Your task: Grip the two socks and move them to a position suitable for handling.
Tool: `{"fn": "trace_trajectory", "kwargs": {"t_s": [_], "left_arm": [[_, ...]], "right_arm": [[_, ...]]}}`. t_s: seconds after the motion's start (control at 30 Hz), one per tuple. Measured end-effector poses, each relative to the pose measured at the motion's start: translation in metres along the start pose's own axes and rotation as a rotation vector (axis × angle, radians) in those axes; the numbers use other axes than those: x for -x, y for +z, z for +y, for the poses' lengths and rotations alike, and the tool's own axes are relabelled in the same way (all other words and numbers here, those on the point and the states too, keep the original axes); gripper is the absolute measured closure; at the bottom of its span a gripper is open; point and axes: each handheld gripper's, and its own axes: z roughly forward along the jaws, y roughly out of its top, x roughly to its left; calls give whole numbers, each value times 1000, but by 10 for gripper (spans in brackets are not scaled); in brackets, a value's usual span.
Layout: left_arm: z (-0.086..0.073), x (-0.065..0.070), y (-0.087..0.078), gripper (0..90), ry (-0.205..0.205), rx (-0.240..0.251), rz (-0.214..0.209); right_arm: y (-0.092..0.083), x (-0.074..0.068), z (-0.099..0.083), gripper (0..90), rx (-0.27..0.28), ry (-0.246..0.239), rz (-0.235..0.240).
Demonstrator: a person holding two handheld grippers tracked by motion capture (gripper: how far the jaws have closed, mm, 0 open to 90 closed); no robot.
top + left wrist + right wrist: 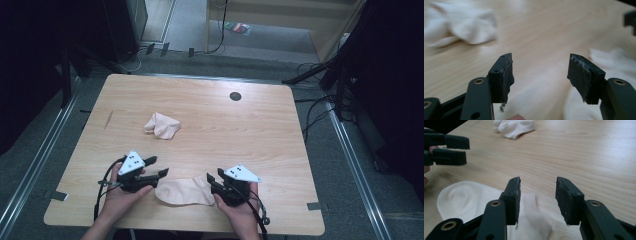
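High view, flat sock (182, 191) on worktop (260, 130) near edge between left tongs (159, 173) and right tongs (209, 180), bunched sock (162, 125) farther back, left gripper view, jaws apart, empty above flat sock (544, 100), right gripper view, jaws apart over its cuff (536, 220).

Laboratory recording bay: bare wooden table (210, 95) on grey floor, metal floor rails (30, 170), loose cables (312, 112), dark equipment stands (345, 75)
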Motion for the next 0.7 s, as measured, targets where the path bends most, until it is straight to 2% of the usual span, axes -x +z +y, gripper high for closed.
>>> {"fn": "trace_trajectory", "kwargs": {"t_s": [0.03,0.07,0.1,0.13,0.17,0.2,0.23,0.27,0.3,0.33,0.37,0.4,0.43,0.53,0.57,0.6,0.63,0.7], "left_arm": [[0,0,0,370,0,0,0],[2,-12,-2,364,-38,17,58],[2,-12,-2,357,-38,17,58],[7,-25,-2,352,-62,36,125],[7,-25,-2,351,-62,36,125],[12,-32,0,343,-77,49,146],[22,-44,5,330,-108,67,182],[22,-44,5,329,-108,67,182],[32,-53,16,323,-113,59,215],[36,-57,23,304,-115,42,230],[36,-57,23,297,-115,42,230],[44,-64,36,293,-118,20,251],[44,-64,36,290,-118,20,251],[52,-79,64,261,-140,-48,302],[52,-79,64,259,-140,-48,302],[55,-86,76,250,-151,-90,311],[55,-86,76,244,-151,-90,311],[58,-93,86,221,-166,-143,303]], "right_arm": [[0,0,0,553,0,0,0],[1,2,3,545,7,13,0],[1,4,3,547,10,15,-1],[1,5,3,548,7,22,-1],[1,5,3,548,7,22,-1],[1,6,3,548,2,24,-4],[1,9,3,543,9,22,-6],[0,10,2,544,9,24,-8],[0,11,2,544,9,23,-10],[-1,12,2,544,12,21,-15],[-1,12,2,544,12,21,-15],[-2,14,2,545,13,18,-13],[-2,14,2,545,13,18,-13],[-3,18,1,546,12,25,-15],[-3,18,1,546,12,25,-15],[-3,20,1,547,14,25,-9],[-3,20,1,547,14,25,-9],[-5,21,1,546,12,30,-5]]}}
